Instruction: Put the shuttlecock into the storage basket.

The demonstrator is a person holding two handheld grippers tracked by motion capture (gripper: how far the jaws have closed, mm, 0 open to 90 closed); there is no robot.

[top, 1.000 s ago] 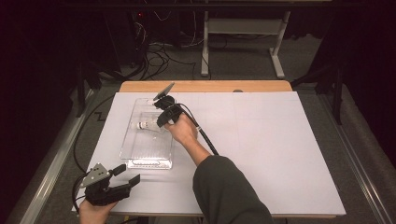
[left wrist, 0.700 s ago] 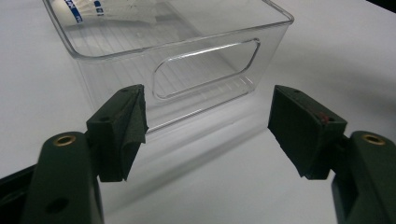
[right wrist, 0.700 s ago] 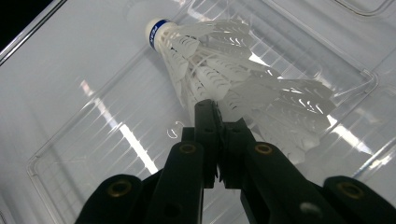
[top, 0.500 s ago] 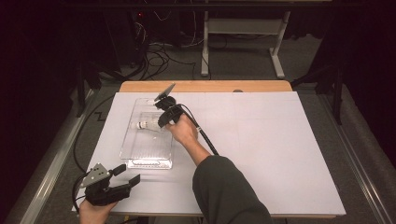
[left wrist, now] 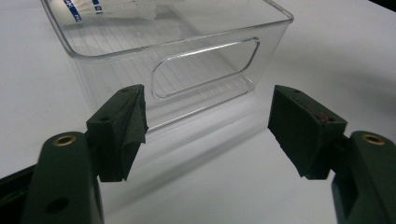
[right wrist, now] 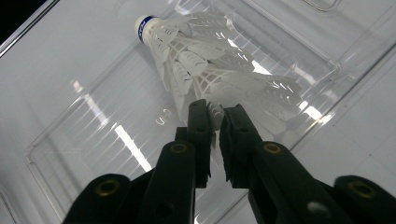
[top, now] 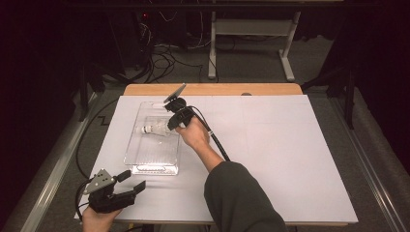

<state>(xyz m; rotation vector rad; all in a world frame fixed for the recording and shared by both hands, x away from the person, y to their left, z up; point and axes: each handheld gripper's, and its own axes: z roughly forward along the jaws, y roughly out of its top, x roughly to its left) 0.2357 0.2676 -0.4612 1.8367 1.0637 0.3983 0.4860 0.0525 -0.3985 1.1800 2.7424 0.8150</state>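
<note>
one shuttlecock (right wrist: 210, 74) in clear bin (top: 145, 159) | right gripper (right wrist: 215, 114) pinching its feathers | left gripper (left wrist: 208, 121) agape

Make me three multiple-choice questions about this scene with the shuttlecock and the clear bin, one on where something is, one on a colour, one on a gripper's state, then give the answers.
1. Where is the shuttlecock?
A. Over the inside of the clear plastic bin
B. On the bare white table top right of the bin
C. Between the left gripper's jaws

2. What colour is the band round the shuttlecock's cork end?
A. Red
B. Blue
C. Green

3. How do the left gripper's jaws stand?
A. Shut on the bin wall
B. Shut on the shuttlecock
C. Open, with nothing between them

Answers: 1 A, the right gripper view shows the right gripper pinching a feather of the skirt above the bin's ribbed floor. 2 B, a blue stripe rings the white cork. 3 C, the left gripper view shows the pads wide apart, short of the bin's handle cutout.
</note>
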